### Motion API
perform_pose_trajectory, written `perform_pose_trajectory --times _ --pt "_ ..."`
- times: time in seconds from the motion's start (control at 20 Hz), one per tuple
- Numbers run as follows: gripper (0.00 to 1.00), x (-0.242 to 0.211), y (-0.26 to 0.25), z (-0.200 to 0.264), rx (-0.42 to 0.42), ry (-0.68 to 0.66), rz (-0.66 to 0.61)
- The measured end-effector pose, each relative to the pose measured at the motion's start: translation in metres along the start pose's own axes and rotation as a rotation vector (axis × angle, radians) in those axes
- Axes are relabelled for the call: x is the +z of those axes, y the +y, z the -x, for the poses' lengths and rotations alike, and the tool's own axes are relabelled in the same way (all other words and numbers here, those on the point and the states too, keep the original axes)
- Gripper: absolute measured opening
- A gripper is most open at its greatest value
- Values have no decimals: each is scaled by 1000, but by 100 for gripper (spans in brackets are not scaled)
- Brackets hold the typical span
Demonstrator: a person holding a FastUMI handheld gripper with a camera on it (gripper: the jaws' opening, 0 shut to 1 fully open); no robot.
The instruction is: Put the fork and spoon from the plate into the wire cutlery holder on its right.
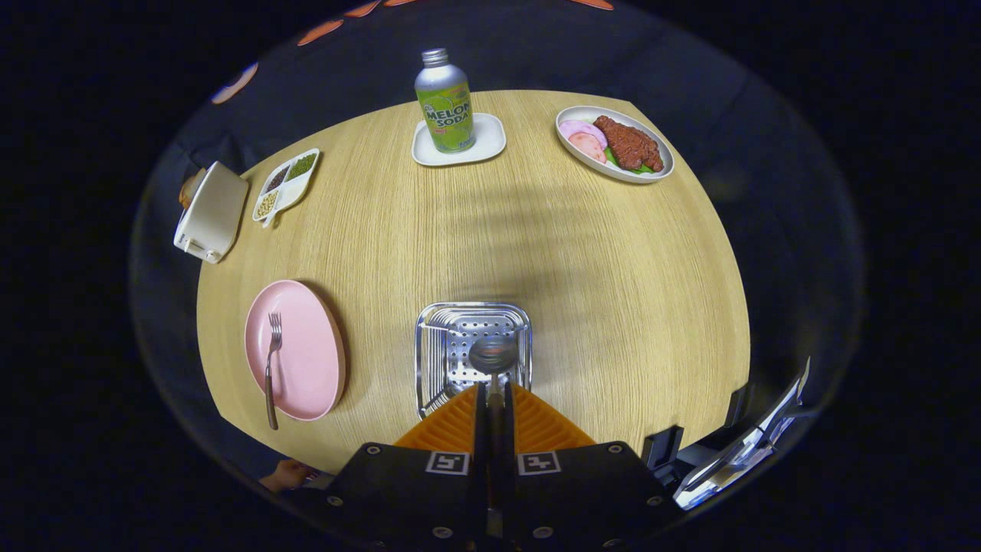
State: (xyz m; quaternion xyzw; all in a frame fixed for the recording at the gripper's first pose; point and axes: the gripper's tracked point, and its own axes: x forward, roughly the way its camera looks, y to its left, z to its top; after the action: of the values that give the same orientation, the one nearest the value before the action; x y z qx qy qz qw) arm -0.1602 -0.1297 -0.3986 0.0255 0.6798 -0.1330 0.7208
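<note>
Gripper view: gripper (494, 392) clamping spoon (493, 357)

Spoon (493, 360) handle hidden between the gripper (494, 395) fingers; holder's (437, 360) near edge covered.

The spoon (493, 360) is pinched by its handle between the closed jaws, its bowl hanging over the square wire cutlery holder (473, 354) just ahead. Left of them, the fork (271, 366) lies lengthwise on the pink plate (305, 353).
</note>
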Motion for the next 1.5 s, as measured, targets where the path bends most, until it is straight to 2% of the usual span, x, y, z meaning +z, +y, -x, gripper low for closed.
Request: perform_pose_trajectory --times 0.2,0.5,0.7,0.8,0.85,1.05,1.2,1.5 --pt "11 13 2 4 -19 -83 -4" --pt "11 46 30 37 59 -309 -49" --pt "17 50 59 54 113 -369 -59" --pt "29 43 77 58 146 -347 -34" --pt "40 39 89 59 165 -336 -18" --pt "66 25 138 58 239 -284 37" --pt "75 8 185 55 325 -211 69" --pt "78 -17 248 31 343 -146 158"
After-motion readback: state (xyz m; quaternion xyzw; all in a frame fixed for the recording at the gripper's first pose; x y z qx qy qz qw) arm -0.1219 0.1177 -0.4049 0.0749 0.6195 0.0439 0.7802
